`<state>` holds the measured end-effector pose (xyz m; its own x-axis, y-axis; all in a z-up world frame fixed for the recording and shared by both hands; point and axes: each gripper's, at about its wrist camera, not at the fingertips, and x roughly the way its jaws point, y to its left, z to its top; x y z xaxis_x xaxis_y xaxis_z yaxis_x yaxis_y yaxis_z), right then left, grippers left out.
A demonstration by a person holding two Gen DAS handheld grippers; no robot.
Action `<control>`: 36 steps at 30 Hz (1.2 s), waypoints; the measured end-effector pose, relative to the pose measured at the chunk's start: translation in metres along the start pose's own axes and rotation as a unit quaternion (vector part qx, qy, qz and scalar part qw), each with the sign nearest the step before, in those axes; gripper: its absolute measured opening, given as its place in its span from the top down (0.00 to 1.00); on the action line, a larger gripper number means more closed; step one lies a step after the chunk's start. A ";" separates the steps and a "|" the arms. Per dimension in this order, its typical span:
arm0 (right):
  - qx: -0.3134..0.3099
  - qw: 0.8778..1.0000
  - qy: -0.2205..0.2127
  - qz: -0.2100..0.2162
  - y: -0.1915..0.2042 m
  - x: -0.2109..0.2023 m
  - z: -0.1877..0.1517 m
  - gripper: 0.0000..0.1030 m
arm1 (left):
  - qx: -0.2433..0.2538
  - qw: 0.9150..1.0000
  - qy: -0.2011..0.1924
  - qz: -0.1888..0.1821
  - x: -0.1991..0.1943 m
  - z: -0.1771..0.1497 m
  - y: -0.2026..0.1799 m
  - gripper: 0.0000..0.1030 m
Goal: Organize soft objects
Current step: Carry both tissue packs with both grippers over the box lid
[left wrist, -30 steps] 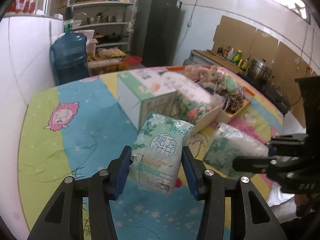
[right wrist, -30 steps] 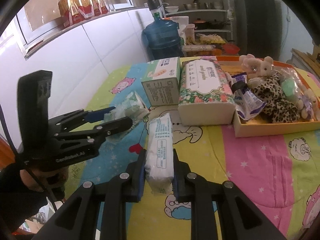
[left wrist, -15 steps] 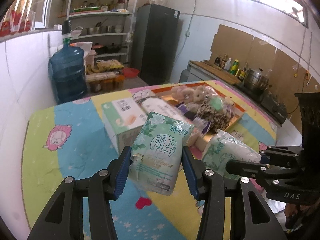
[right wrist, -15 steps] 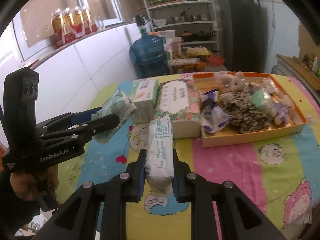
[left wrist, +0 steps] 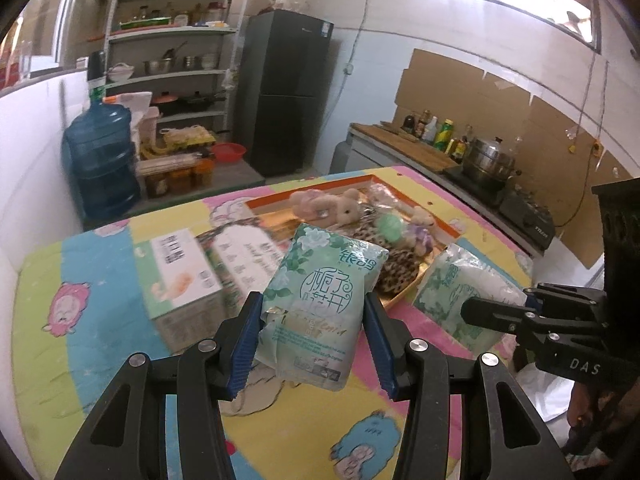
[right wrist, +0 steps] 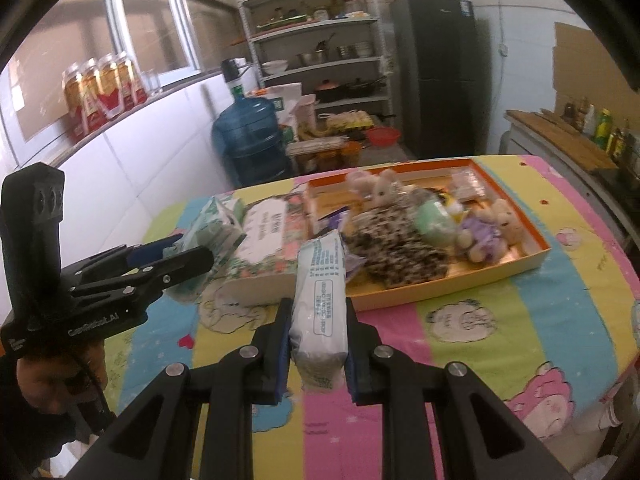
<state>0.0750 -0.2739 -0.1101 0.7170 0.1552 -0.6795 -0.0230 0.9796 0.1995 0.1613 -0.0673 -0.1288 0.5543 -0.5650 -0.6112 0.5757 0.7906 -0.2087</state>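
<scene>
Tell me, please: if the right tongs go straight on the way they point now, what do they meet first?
Probably the leopard-print soft cloth at the near side of the orange cardboard tray. The right tongs, shut on a white plastic tissue pack, point there, though depth is unclear.

Cartoon-print table [right wrist: 500, 320] with orange tray [right wrist: 536, 258], two tissue boxes [left wrist: 180, 276].

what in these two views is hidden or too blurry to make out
- Left wrist view: the white box is motion-blurred, so its print is unreadable.
- Left wrist view: the green tissue pack in the left gripper hides part of the orange tray.
- Right wrist view: small print on the white pack in the right gripper is too small to read.
</scene>
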 end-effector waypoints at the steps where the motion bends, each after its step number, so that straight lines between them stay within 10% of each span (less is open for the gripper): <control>1: 0.002 1.000 -0.001 -0.003 -0.004 -0.001 0.001 0.78 | 0.001 1.000 0.001 -0.002 0.003 0.002 -0.003 0.50; 36: -0.017 1.000 0.005 0.021 -0.169 0.043 0.090 0.78 | -0.061 0.998 -0.008 0.031 0.135 0.093 -0.096 0.50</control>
<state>0.1723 -0.4445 -0.1095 0.7077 0.1969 -0.6785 -0.0765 0.9761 0.2035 0.2371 -0.2412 -0.1206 0.5968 -0.5172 -0.6134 0.4633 0.8463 -0.2628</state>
